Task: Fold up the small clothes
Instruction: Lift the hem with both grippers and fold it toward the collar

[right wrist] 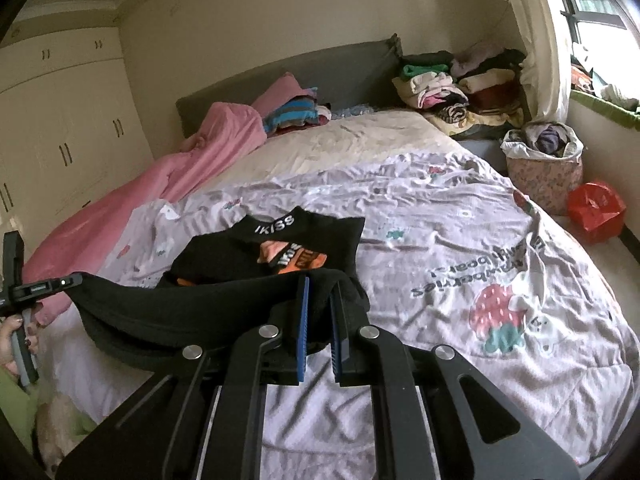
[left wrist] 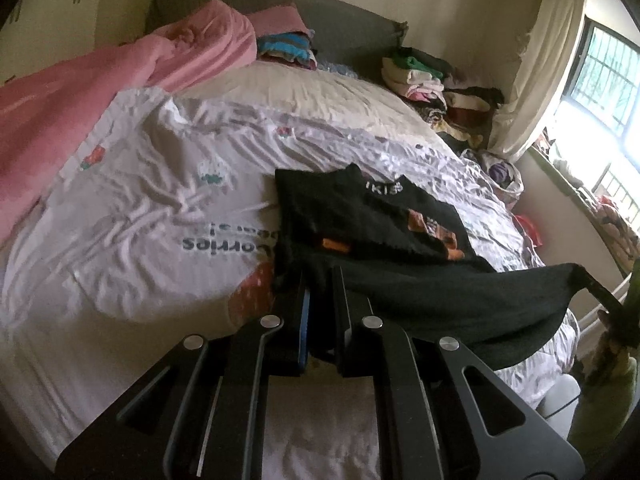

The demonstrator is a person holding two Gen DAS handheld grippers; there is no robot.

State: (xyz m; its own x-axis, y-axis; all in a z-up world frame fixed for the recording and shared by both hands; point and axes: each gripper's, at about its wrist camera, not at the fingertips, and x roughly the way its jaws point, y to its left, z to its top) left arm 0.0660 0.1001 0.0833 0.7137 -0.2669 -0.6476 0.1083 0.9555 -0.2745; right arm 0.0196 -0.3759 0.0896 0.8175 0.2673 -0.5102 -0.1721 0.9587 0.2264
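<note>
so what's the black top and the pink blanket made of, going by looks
black top: looks like matte knit, cotton-like; it sags softly between the jaws and has no shine.
pink blanket: seems a soft fleece or plush; fuzzy, dull surface bunched in thick rounded folds. The fibre itself can't be told.

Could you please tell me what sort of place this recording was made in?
Most likely a home bedroom: a bed with a grey headboard, built-in wardrobes, and folded clothes stacked near the curtained window.

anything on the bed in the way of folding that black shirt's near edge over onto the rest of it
Nothing visible. Both grippers, left and right, are shut on the black shirt's near edge, lifted off the quilt. The shirt's far part lies flat with nothing on it; the clothes piles sit far off by the headboard.
</note>
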